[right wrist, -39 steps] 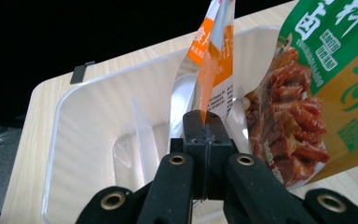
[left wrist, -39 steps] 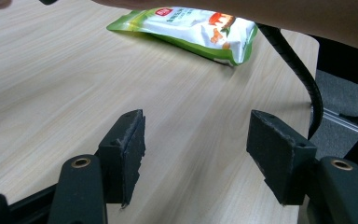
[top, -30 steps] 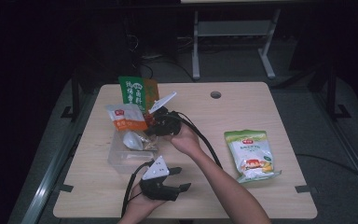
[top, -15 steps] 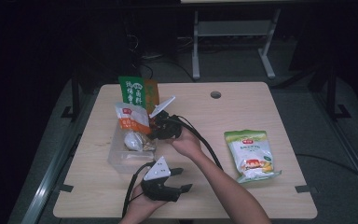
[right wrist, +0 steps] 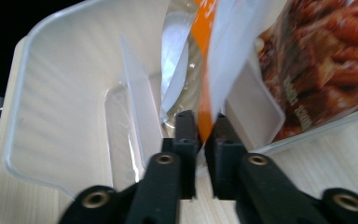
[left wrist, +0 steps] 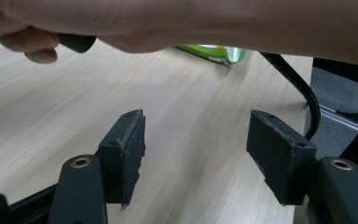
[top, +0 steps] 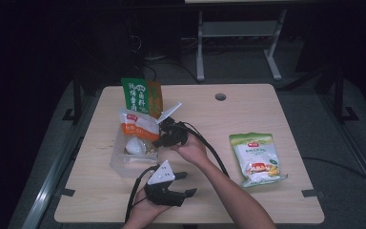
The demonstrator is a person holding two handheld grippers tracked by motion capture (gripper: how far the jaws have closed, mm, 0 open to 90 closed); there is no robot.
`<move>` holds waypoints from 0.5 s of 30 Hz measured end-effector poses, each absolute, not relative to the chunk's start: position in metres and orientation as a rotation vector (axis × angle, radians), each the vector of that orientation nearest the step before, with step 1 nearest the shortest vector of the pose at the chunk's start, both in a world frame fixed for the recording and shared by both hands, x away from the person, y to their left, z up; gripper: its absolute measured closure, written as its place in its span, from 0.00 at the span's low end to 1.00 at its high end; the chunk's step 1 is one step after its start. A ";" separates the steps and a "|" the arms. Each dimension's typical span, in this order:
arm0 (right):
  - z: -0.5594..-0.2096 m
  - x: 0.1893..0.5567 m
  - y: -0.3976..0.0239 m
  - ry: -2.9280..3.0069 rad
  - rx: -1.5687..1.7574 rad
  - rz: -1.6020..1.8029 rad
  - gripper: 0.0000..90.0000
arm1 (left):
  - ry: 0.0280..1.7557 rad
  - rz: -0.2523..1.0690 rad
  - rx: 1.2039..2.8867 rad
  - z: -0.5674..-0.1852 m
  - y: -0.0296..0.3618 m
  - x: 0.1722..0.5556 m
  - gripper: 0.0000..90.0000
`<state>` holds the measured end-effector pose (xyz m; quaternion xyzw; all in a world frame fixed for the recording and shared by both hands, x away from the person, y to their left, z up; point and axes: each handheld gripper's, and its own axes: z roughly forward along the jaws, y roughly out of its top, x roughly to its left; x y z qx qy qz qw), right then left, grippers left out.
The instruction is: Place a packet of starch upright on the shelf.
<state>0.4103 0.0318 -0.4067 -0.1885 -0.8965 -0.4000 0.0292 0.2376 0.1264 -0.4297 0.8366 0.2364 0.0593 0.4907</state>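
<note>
Two grippers are at work on a light wooden table (top: 267,109), and the clear plastic bin (top: 119,164) near the table's left side serves as the landmark. The right gripper (top: 164,138) sits at the bin's right rim, held by a hand whose forearm reaches in from the table's near edge. Its jaws have just been opening a little, yet in the right gripper view the right gripper (right wrist: 200,126) has its pads close together with the thin orange edge of the orange-and-white snack pouch (right wrist: 205,70) between them, pressing on it. That pouch (top: 136,126) stands tilted inside the bin, its lower end down in the bin's far-right part and its top leaning over the far rim. A white rounded item (top: 133,145) lies in the bin just below the pouch. A green-and-orange packet (top: 140,98) stands upright just behind the bin's far wall.

The left gripper (top: 183,185) rests on the table just in front of the bin's near-right corner. In the left gripper view, its fingers (left wrist: 123,149) are spread wide with only bare tabletop between them.

A green-and-white pouch (top: 256,157) lies flat well to the right of the bin, beyond the right forearm.
</note>
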 end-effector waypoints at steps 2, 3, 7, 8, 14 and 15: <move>-0.402 0.410 0.029 -2.744 -0.585 -1.268 0.85 | 0.576 0.149 2.025 -0.430 0.127 0.238 0.40; -0.400 0.410 0.027 -2.737 -0.590 -1.279 0.83 | 0.576 0.151 2.026 -0.430 0.127 0.238 0.40; -0.393 0.407 0.018 -2.728 -0.591 -1.301 0.78 | 0.580 0.157 2.033 -0.430 0.128 0.239 0.40; -0.391 0.407 0.015 -2.719 -0.592 -1.315 0.77 | 0.582 0.162 2.030 -0.430 0.127 0.239 0.40; -0.382 0.404 -0.003 -2.701 -0.605 -1.339 0.72 | 0.592 0.174 2.037 -0.430 0.126 0.240 0.38; -0.381 0.403 -0.006 -2.700 -0.607 -1.345 0.71 | 0.590 0.177 2.038 -0.430 0.126 0.241 0.38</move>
